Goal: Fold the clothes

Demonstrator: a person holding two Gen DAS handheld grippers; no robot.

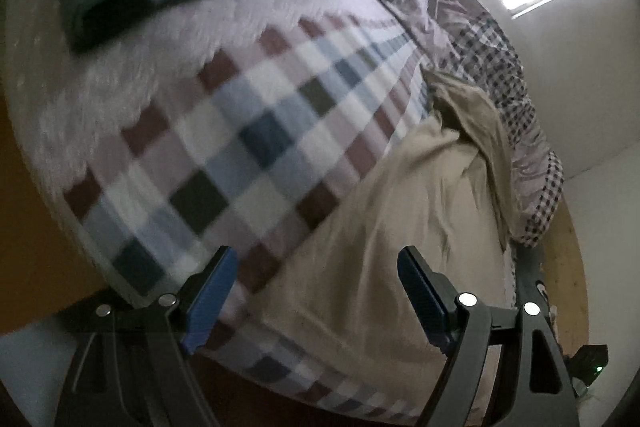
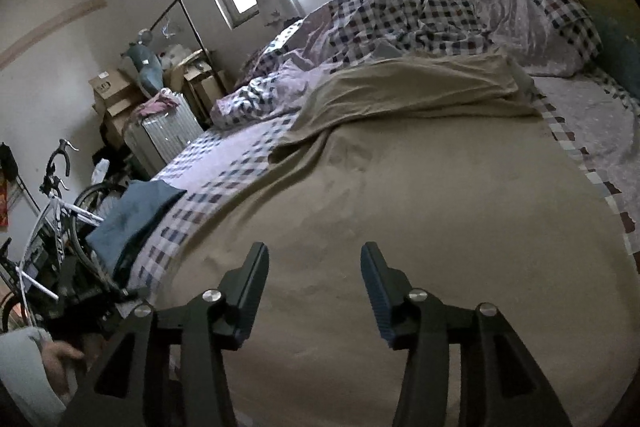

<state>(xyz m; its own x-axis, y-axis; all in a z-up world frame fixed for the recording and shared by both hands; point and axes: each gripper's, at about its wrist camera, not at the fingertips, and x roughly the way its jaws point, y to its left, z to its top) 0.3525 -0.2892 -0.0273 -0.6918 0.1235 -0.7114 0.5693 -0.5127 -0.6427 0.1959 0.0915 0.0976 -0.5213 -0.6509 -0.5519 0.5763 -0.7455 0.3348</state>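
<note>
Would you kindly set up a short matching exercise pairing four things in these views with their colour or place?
Things:
1. Garment
2. Folded cloth
3. Duvet
4. Bicycle

Descriptions:
A. Rumpled along the bed's far side, small dark checks
B. Beige, spread out on the bed in front of both claws
C. On the floor beside the bed
D. Blue, at the bed's edge

Pairs: 1-B, 2-D, 3-A, 4-C
</note>
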